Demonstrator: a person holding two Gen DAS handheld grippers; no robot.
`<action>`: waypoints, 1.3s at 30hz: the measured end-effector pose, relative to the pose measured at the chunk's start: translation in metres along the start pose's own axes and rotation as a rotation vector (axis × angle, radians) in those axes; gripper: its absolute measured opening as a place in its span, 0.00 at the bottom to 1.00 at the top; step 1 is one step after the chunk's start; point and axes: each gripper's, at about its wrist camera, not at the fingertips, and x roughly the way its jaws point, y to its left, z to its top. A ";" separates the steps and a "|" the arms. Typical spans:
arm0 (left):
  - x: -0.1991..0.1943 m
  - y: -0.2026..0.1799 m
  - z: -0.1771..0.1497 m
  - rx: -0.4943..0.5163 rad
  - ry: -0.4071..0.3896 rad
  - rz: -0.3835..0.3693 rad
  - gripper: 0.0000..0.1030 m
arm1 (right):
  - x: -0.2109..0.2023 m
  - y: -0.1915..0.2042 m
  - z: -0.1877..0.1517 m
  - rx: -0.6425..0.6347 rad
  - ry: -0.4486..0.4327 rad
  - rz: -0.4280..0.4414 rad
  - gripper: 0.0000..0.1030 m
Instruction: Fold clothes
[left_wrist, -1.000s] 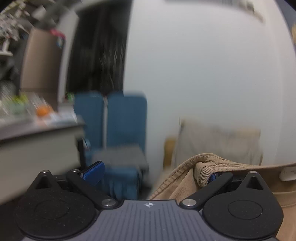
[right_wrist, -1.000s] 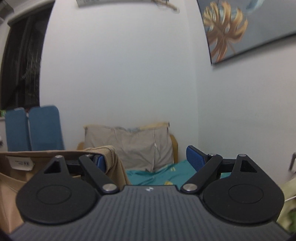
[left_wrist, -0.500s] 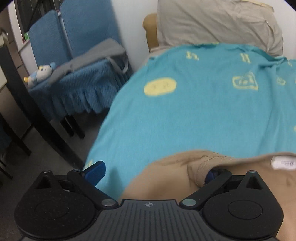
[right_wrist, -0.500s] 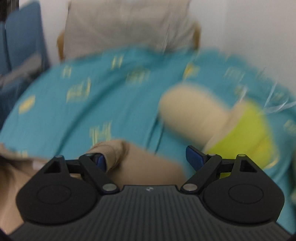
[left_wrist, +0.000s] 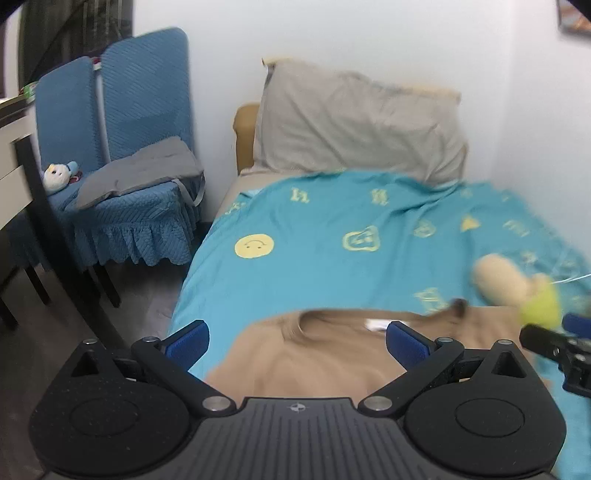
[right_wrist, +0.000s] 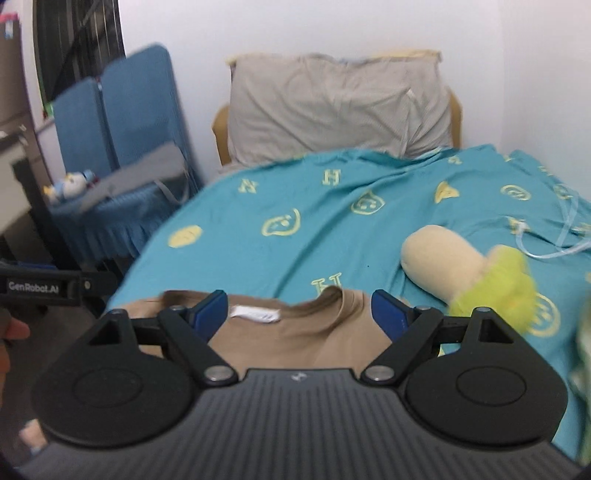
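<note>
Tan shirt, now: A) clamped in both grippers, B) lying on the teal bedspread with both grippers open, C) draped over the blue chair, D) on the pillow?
B: the tan shirt lies on the teal bedspread, collar toward the pillow, and both the left gripper and right gripper have their jaws apart with nothing between them.

garment: tan T-shirt (left_wrist: 314, 354) (right_wrist: 295, 332)
fabric: plain light-brown knit, ribbed round collar
label: small white tag (right_wrist: 255, 314) sewn inside the back of the neck, facing up
pose: spread roughly flat, neck opening towards the pillow end; right side of the collar rucked up in a small peak
place: on the turquoise bedspread (left_wrist: 332, 258), at its near edge, closer to the left side of the bed
</note>
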 end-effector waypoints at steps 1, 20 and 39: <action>-0.017 0.004 -0.011 -0.014 0.000 0.002 1.00 | -0.024 0.005 -0.006 0.008 -0.015 -0.001 0.84; -0.273 0.023 -0.201 0.032 -0.229 0.073 1.00 | -0.273 0.056 -0.139 0.068 -0.168 -0.022 0.84; -0.230 0.048 -0.234 -0.130 -0.125 0.053 1.00 | -0.251 0.058 -0.147 0.101 -0.143 -0.031 0.84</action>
